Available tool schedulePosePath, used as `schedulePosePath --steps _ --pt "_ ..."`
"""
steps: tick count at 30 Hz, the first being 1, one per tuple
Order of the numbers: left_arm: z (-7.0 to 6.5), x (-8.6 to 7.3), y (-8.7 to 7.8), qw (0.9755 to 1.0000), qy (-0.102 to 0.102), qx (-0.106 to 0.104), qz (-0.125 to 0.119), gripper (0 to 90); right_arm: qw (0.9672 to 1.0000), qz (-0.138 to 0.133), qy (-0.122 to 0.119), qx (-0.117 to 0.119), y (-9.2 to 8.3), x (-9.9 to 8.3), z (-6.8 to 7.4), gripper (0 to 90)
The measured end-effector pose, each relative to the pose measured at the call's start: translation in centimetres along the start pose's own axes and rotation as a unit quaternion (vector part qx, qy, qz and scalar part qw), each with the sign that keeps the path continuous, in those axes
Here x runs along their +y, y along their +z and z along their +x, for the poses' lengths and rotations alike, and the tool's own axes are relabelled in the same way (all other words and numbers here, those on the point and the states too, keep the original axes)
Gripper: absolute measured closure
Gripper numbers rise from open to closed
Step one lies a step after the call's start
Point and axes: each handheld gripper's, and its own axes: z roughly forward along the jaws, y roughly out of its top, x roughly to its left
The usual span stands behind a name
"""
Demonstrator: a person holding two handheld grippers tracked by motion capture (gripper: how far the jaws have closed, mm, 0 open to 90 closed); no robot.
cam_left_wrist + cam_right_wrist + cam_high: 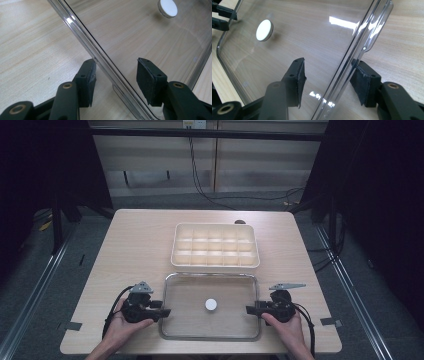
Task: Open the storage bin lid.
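**Clear lid straddled at both ends**

Near the bench's front edge, the left gripper [161, 312] and right gripper [251, 309] sit spread, jaws astride the clear lid [190, 295]'s side rims, unclamped. Uneven closing could skew it. Beyond, mid-bench, lies the divided tray [215, 265].

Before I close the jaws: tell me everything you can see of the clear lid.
The clear lid is a transparent, plastic-looking rectangle with rounded corners, a raised rim and a round white knob at its centre. It lies flat on the wooden table, just in front of the cream divided tray, not touching it as far as I can tell. The left gripper and right gripper each straddle a short edge with jaws open; no pad clearly touches the rim.
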Motion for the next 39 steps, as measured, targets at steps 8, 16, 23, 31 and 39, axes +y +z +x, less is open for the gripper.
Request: schedulePosePath --steps 8,16,23,31,39 --pt "0.0 0.0 0.0 1.0 0.001 -0.002 0.004 49.5 0.9999 -0.001 -0.006 -0.008 0.0 -0.1 0.1 44.1" --pt "0.0 0.1 0.4 0.9999 -0.003 -0.004 0.016 46.8 0.9972 0.005 -0.049 -0.056 0.2 0.0 0.7 39.4" --pt "-0.1 0.1 0.5 0.9998 -0.008 0.0 0.016 45.4 0.9981 -0.007 -0.041 -0.046 0.2 0.0 0.1 40.3" --pt "-0.4 0.1 0.7 0.9999 -0.008 0.007 0.011 41.6 0.9973 -0.011 -0.044 -0.057 0.1 0.0 -0.2 39.7" --pt "0.0 0.2 -0.1 0.9997 -0.013 0.009 -0.019 31.0 0.998 -0.043 -0.034 -0.032 -0.6 0.2 -0.2 37.2"
